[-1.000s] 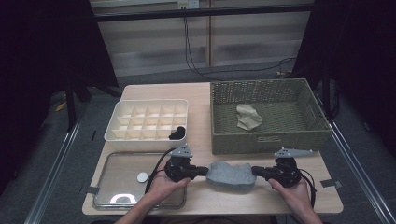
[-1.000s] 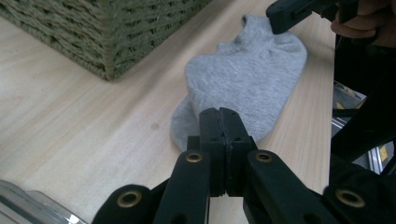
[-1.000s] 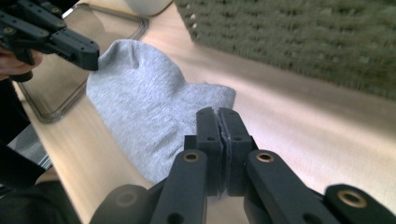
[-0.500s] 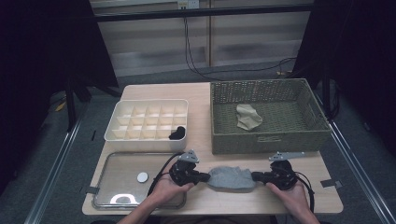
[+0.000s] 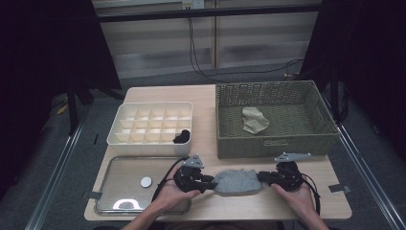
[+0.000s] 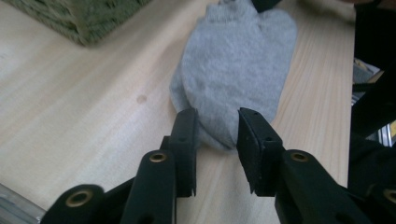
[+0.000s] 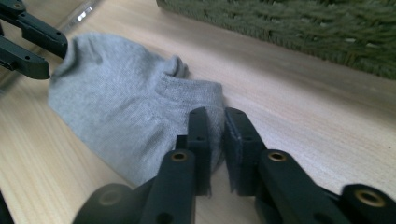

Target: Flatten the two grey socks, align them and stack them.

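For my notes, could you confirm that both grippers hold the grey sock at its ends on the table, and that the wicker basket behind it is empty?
Not quite: the wicker basket is not empty. The high view shows a beige cloth lying in it. The rest holds: the left gripper and right gripper each grip an end of the grey sock on the table.

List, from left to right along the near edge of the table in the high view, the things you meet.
Metal tray → left claw → grey sock → right claw.
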`<state>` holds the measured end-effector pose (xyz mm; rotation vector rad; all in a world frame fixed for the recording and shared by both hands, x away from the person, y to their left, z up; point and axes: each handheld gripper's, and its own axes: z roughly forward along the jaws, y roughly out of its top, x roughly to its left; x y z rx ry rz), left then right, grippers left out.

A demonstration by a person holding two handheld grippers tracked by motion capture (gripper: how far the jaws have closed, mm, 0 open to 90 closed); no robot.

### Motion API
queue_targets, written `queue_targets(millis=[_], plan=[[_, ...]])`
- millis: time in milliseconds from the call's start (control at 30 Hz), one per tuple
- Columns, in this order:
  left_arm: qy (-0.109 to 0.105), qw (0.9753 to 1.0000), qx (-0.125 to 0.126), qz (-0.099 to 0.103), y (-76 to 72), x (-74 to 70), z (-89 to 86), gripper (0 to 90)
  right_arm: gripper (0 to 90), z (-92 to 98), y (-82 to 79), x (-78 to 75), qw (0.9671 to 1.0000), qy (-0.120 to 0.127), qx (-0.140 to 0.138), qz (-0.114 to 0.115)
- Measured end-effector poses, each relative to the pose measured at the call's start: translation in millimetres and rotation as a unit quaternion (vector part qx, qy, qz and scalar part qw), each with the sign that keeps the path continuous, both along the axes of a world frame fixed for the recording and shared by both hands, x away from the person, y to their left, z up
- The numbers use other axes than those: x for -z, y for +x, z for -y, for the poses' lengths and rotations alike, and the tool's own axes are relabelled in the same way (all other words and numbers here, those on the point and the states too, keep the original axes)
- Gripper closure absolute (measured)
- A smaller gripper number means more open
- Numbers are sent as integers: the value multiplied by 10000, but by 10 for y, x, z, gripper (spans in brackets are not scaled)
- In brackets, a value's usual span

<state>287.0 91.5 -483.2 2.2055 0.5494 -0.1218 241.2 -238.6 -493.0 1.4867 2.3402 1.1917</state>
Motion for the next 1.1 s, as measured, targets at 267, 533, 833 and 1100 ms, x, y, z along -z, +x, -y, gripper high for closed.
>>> queue_targets(millis=[267, 533, 833, 1100], plan=[[-224, 9993, 217, 201, 20, -95, 153, 746, 768, -5, 30, -39, 9999, 138, -1, 79], [127, 9986, 499, 125, -10, 98, 245, 765, 794, -62, 132, -9, 9998, 163, -117, -96], [214, 9984, 515, 40, -22, 129, 259, 766, 684, -83, 133, 29, 9996, 116, -243, -95], [222, 9983, 543, 51, -20, 135, 242, 761, 671, -94, 149, 13, 9993, 220, -294, -22]])
